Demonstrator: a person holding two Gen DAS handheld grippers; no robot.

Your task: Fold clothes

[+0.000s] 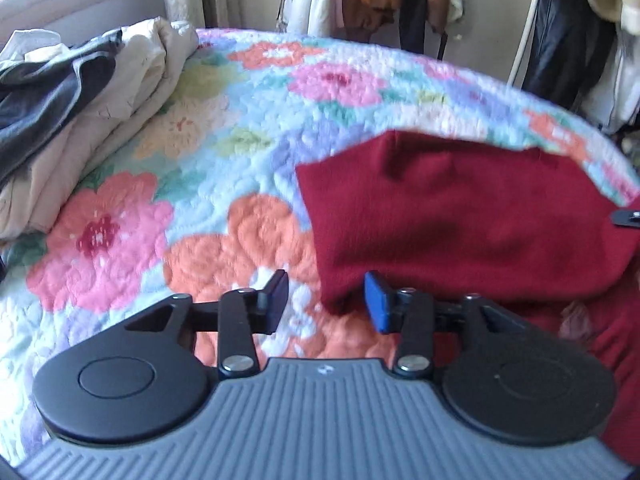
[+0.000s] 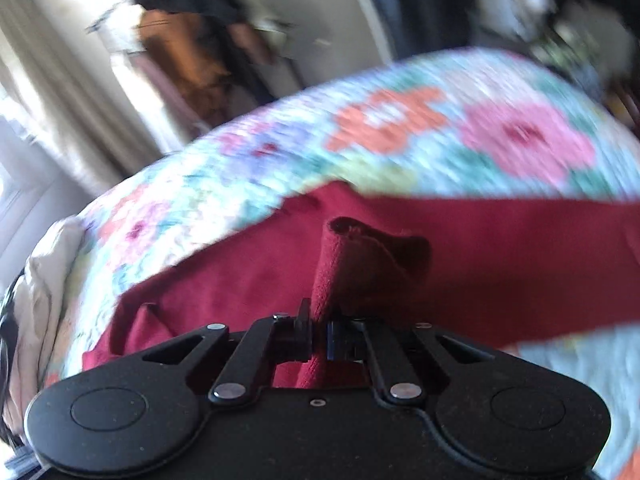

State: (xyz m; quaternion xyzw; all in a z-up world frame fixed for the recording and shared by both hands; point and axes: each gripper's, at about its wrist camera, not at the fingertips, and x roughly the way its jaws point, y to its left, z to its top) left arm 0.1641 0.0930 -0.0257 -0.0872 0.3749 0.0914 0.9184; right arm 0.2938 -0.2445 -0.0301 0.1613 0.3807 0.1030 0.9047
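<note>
Meanwhile, right gripper (image 2: 318,330) fingers pinching red garment (image 2: 480,264), left gripper (image 1: 326,300) fingers spread, floral quilt (image 1: 240,128)

Black hand-held gripper (image 1: 326,302) linkages, silver screws; blue pads (image 1: 378,304); ribbed grey body.

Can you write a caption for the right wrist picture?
Right gripper pinches a red garment over the flowery quilt.

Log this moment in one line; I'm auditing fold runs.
left hand-held gripper open beside red garment | right hand-held gripper shut on red garment | floral quilt underneath
</note>
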